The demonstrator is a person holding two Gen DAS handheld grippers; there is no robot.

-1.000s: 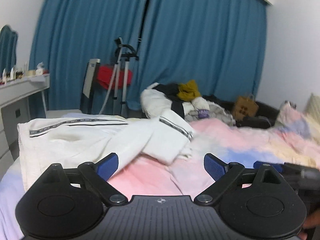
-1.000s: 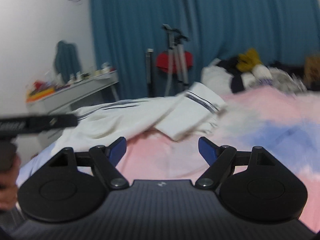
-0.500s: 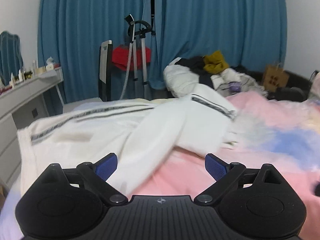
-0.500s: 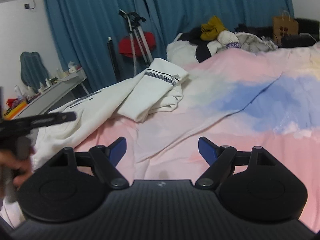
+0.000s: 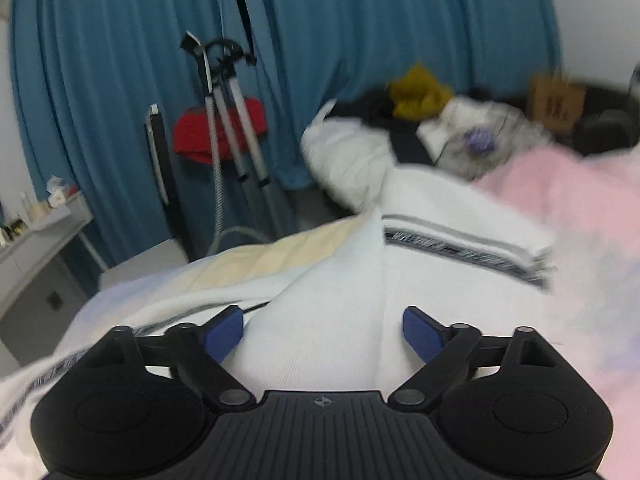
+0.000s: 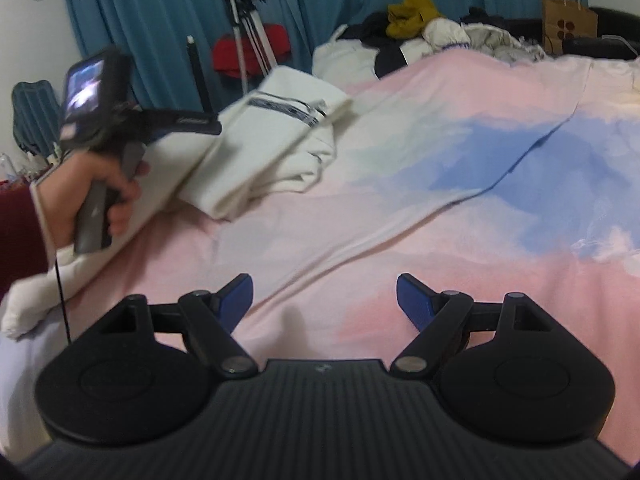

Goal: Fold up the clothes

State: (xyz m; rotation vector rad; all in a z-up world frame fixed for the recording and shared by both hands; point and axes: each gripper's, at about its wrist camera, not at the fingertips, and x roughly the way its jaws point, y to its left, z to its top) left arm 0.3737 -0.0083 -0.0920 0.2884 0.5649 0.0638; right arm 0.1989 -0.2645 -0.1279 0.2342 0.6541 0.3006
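Note:
A white garment (image 5: 344,304) with a dark patterned stripe lies partly folded on the pink and blue bedspread (image 6: 420,184). My left gripper (image 5: 323,334) hangs just over its white cloth; the jaws are closing, the cloth lies below and between the blue pads, and they do not press on it. The right wrist view shows the same garment (image 6: 264,148) at upper left, with a hand (image 6: 100,188) holding the left gripper's handle above it. My right gripper (image 6: 324,300) stands open over bare pink bedspread, nothing between its fingers.
A heap of other clothes (image 6: 420,28) lies at the bed's far side, a brown paper bag (image 6: 568,20) beyond it. Blue curtains, a garment steamer stand (image 5: 224,128) with a red item and a grey dresser (image 5: 36,248) stand left of the bed.
The left gripper has swept in over the white garment, which now fills its lower view, and its jaws have narrowed a little. The right gripper has dropped toward the bedspread.

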